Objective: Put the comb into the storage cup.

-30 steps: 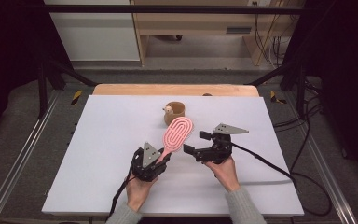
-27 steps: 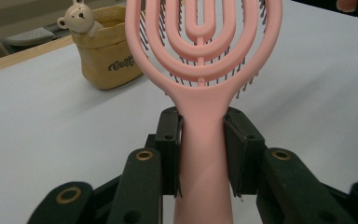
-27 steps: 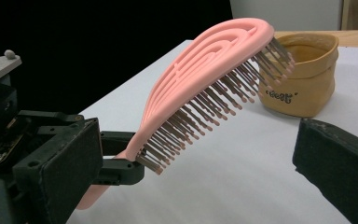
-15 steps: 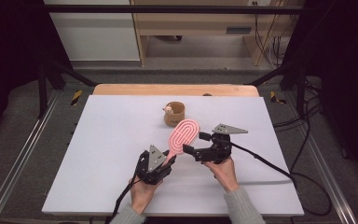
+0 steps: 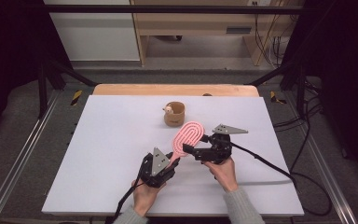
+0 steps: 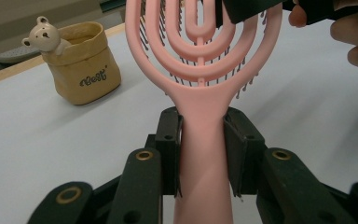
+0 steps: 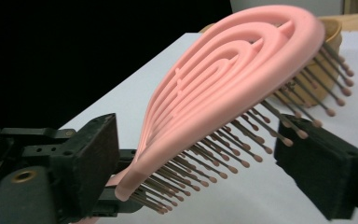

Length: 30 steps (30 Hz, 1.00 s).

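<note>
Your left gripper [image 5: 168, 163] has its jaws clamped on the handle of the pink hairbrush [image 5: 186, 138], one pad on each side of the handle in the left gripper view, and you hold the brush up off the white bench [image 5: 112, 154] with its oval head pointing away from you. Your right gripper [image 5: 192, 150] sits at the right side of that head. Its jaws have just been closing: the head lies between them in the right gripper view, the bristles facing the right-hand pad, but a gap remains on both sides, so nothing is pinched yet. Beyond the brush head stands a small tan pot [image 5: 174, 114] with a toy bear at its rim.
</note>
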Each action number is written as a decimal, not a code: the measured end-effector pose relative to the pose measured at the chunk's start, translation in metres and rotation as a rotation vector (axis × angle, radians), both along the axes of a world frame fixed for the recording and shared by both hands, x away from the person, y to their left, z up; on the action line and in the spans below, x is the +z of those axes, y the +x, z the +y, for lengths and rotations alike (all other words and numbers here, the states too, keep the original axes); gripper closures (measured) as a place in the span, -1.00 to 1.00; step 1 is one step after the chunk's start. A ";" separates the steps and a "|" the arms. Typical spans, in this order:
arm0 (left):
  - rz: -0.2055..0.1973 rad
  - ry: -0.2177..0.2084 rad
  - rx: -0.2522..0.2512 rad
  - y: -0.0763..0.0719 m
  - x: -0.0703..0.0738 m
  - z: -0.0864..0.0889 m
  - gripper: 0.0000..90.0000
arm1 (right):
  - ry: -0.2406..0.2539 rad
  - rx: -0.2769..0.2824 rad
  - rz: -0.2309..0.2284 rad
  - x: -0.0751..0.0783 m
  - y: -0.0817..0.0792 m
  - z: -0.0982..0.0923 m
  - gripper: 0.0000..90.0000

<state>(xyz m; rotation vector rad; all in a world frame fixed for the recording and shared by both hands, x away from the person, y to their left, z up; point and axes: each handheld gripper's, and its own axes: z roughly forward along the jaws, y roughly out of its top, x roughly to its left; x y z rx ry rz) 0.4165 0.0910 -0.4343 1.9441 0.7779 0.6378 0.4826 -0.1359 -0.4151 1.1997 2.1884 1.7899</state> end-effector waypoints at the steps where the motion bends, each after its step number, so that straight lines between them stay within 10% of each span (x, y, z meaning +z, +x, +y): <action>1: -0.002 -0.003 0.000 -0.001 0.000 -0.001 0.54 | 0.000 0.003 0.006 0.000 0.000 0.000 -0.58; 30: -0.022 0.002 -0.013 -0.005 -0.003 -0.012 0.54 | 0.041 0.054 0.121 0.002 0.003 -0.004 0.08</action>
